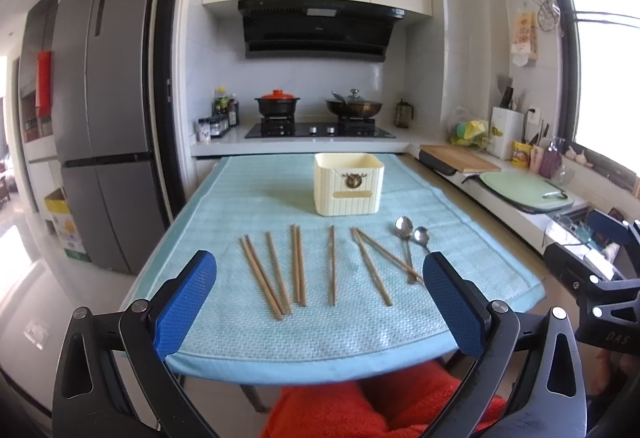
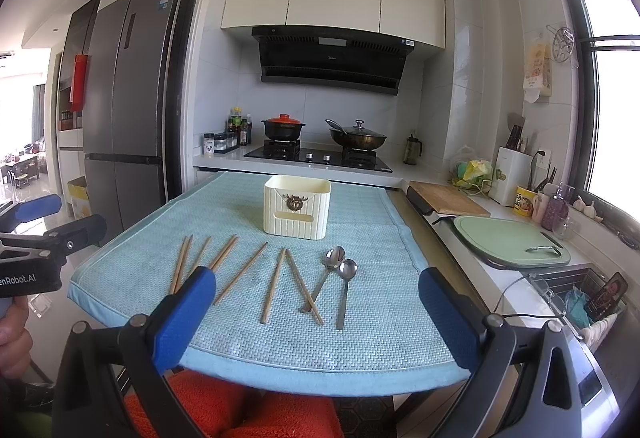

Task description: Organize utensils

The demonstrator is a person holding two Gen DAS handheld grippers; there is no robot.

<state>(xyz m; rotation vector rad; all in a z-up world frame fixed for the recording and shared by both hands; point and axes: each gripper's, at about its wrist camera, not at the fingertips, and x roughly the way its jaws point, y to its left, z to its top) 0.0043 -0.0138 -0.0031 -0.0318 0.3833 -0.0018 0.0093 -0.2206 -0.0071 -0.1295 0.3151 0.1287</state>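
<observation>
Chopsticks (image 1: 298, 266) and spoons (image 2: 340, 270) lie untouched before the far holder (image 1: 348, 184); both tools, left (image 1: 320, 302) and right (image 2: 318, 314), are held released, so a first grasp is called for.

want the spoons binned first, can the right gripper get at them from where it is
Probably yes. The right gripper is open with nothing between it and the two spoons; only one chopstick crosses the left spoon's handle.
</observation>
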